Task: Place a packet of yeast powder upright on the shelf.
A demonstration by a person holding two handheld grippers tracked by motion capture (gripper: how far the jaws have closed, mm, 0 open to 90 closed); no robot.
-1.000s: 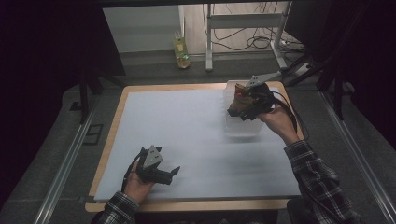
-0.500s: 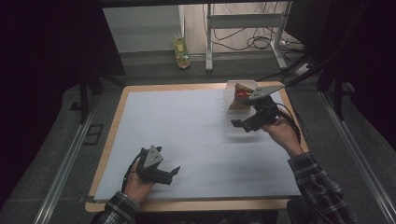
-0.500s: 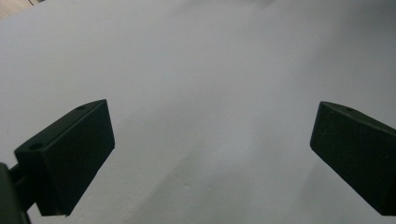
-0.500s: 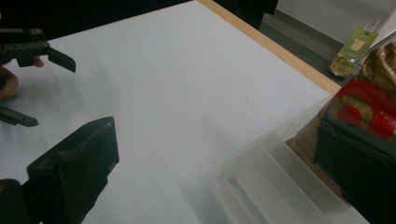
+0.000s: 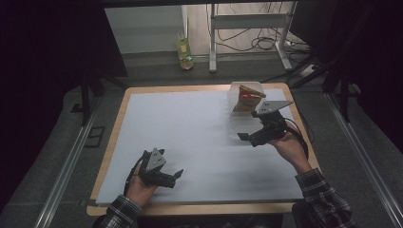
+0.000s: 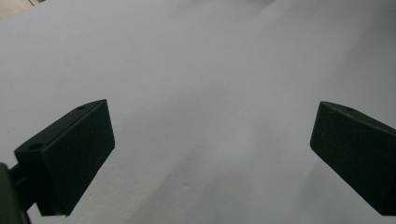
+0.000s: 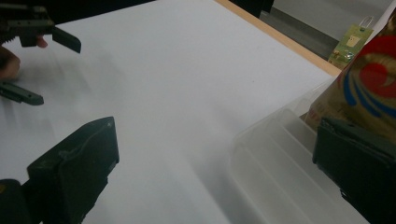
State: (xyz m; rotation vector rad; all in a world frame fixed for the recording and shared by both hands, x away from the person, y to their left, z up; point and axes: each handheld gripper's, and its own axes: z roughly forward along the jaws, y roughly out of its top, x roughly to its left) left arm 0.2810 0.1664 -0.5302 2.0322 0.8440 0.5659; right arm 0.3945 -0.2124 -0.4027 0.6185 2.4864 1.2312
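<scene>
Right tongs (image 7: 215,168) hiding perhaps a packet (image 7: 369,88)

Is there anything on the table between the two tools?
No. From above, only bare white table cover lies between the left tool and right tool.

A wooden-edged table (image 5: 121,121) under a white sheet (image 5: 190,137) stands on dark grey floor (image 5: 57,156) in a dim room. Beyond the table's far edge, a metal frame (image 5: 249,19) straddles tangled cables (image 5: 261,40); a small yellow-green bag (image 5: 185,52) sits nearby.
</scene>
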